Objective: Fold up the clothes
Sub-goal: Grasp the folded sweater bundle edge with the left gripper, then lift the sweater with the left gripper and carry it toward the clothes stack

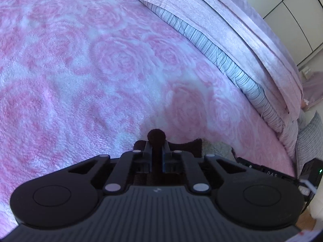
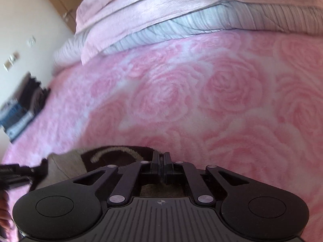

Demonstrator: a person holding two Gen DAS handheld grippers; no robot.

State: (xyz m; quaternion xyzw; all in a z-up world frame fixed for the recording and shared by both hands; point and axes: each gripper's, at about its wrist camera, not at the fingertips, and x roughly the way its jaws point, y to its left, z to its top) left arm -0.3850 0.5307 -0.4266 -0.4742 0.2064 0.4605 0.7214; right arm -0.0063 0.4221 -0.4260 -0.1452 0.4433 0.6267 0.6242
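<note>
A dark brown fleecy garment (image 1: 156,136) with a beige panel (image 1: 218,147) lies low over the pink rose blanket (image 1: 80,70). My left gripper (image 1: 156,148) is shut on a bunched fold of it, which pokes up between the fingers. The right wrist view shows the same brown garment (image 2: 113,155) and its beige part (image 2: 66,165) to the left. My right gripper (image 2: 161,158) is shut on its edge, a thin strip of cloth pinched between the jaws. The other gripper (image 2: 14,173) shows at the left edge of that view.
Folded pink and striped bedding (image 1: 232,46) runs along the far side of the bed. A stack of dark folded clothes (image 2: 22,106) sits at the left end of the bed by a cream wall. White cupboard doors (image 1: 298,10) stand beyond the bedding.
</note>
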